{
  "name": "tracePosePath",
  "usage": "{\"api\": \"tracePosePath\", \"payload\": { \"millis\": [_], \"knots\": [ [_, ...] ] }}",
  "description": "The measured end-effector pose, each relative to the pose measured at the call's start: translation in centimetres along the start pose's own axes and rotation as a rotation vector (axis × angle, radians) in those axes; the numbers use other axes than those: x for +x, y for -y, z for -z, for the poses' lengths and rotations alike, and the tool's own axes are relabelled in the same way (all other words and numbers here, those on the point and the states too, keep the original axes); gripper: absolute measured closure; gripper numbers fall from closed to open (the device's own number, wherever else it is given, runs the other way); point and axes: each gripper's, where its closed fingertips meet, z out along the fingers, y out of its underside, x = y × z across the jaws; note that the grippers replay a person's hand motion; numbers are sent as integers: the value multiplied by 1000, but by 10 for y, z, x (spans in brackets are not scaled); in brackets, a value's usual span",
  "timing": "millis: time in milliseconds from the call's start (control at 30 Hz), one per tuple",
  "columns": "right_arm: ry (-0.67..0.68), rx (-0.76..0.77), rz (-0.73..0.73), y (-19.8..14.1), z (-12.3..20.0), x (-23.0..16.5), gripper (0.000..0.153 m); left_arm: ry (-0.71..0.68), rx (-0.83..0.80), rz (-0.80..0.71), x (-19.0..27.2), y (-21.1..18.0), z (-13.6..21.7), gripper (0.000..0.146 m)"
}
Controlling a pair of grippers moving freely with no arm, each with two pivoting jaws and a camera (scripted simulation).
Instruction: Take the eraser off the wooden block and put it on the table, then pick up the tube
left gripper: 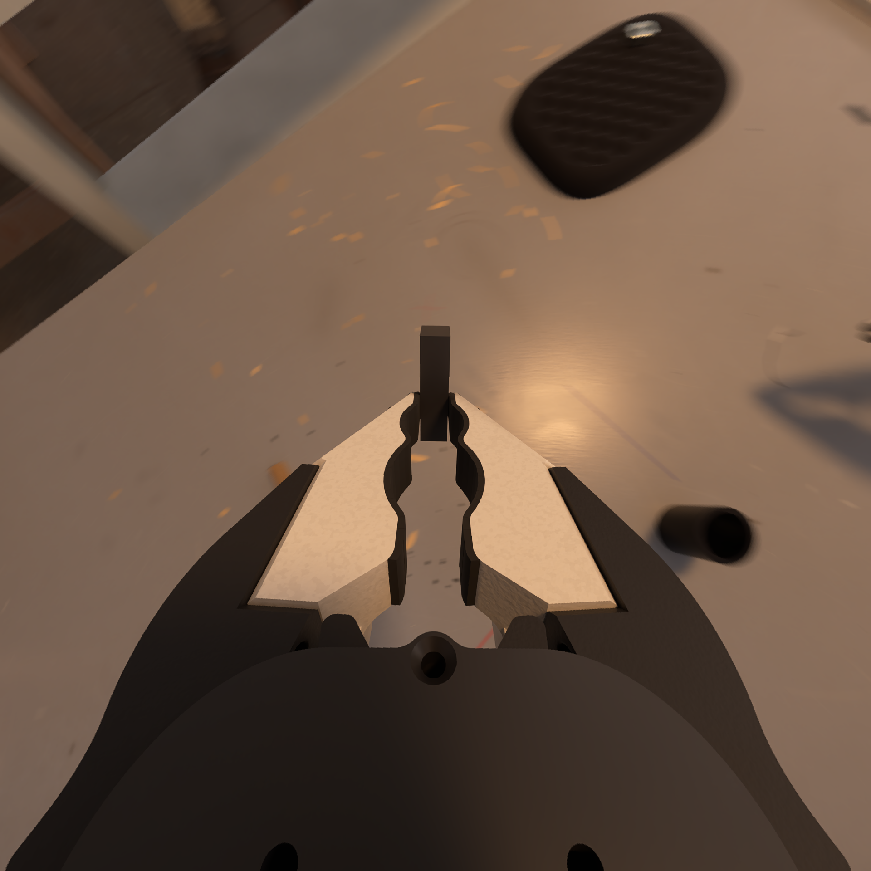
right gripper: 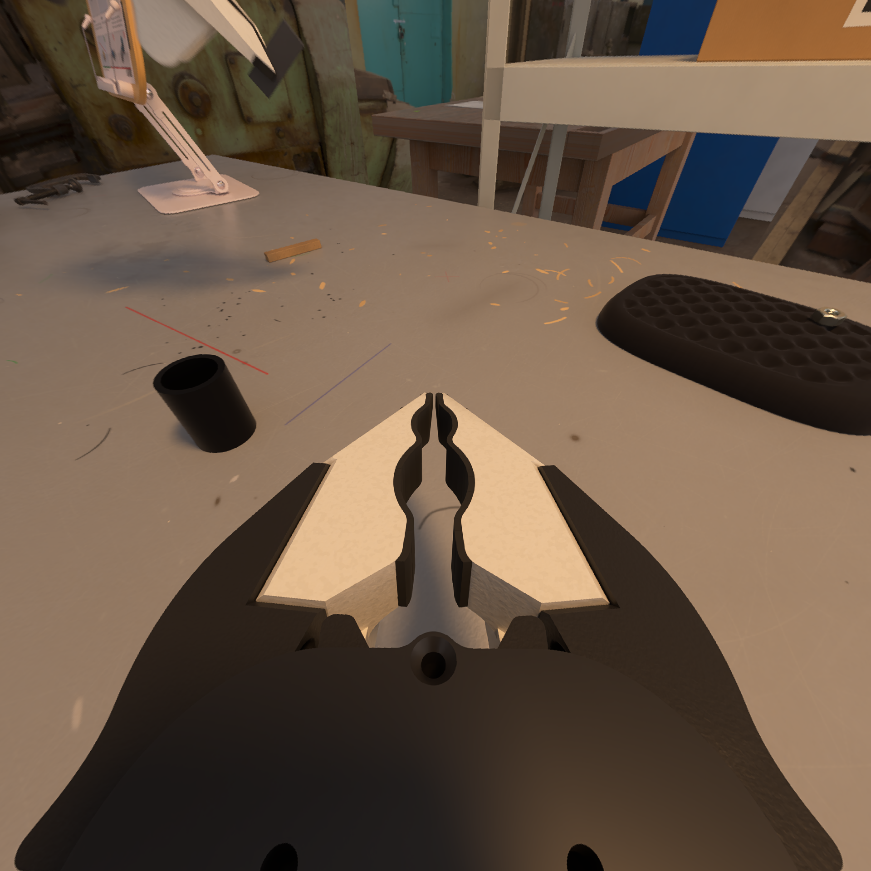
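Note:
My left gripper [left gripper: 433,400] is shut on the eraser [left gripper: 436,358], a small dark rectangular bar that sticks out past the fingertips, held up above the table [left gripper: 188,377]. The right wrist view shows that gripper high at the top left with the eraser [right gripper: 278,56] in its tips. The wooden block [right gripper: 292,250], a thin tan slab, lies bare on the far table. The black tube [right gripper: 205,403] lies on its side left of my right gripper [right gripper: 433,398], which is shut and empty just over the table. The tube also shows in the left wrist view [left gripper: 704,534].
A black honeycomb mat [right gripper: 754,349] with a metal nut [right gripper: 829,316] on it lies at the right. A white stand [right gripper: 198,193] holding a phone and a dark wrench [right gripper: 52,188] are at the far left. Wood shavings are scattered about. A shelf frame [right gripper: 490,141] stands beyond the table edge.

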Motion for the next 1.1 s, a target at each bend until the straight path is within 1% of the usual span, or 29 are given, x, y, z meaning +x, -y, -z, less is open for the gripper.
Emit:
{"api": "tracePosePath", "payload": {
  "millis": [100,167,233,300,367,433,500,567,633,667,700,767,867,933,1000,1100],
  "knots": [
    [-13,-2,14,1,-5,1,152,-149,27,-139,78,15,-1,135],
    [-22,2,23,3,-4,2,152,-249,-11,-204,130,9,-17,135],
    [-42,9,36,5,0,5,152,-275,-86,-260,165,-5,-43,135],
    [-63,28,47,9,7,7,152,-252,-166,-285,182,-20,-70,135],
    [-80,53,61,14,16,9,152,-266,-235,-291,196,-35,-95,135],
    [-87,69,72,17,22,10,152,-287,-334,-286,204,-56,-118,135],
    [-84,72,80,18,26,8,152,-278,-406,-300,207,-73,-138,135],
    [-82,77,90,18,29,6,152,-250,-367,-300,207,-72,-146,135],
    [-81,76,100,18,32,4,152,-225,-419,-312,205,-75,-144,134],
    [-81,77,104,18,33,2,152,-231,-409,-314,206,-74,-142,119],
    [-80,78,108,18,34,1,152,-237,-390,-309,208,-72,-139,111],
    [-83,73,115,17,35,0,152,-239,-352,-301,209,-68,-130,108],
    [-94,60,121,14,36,0,152,-241,-251,-257,210,-58,-109,101],
    [-102,52,122,13,36,1,152,-259,-144,-203,213,-51,-89,98],
    [-100,39,121,10,34,0,152,-281,-36,-141,216,-52,-72,94],
    [-59,-24,111,-3,21,-8,149,-319,56,-100,219,-74,-58,76]
  ]
}}
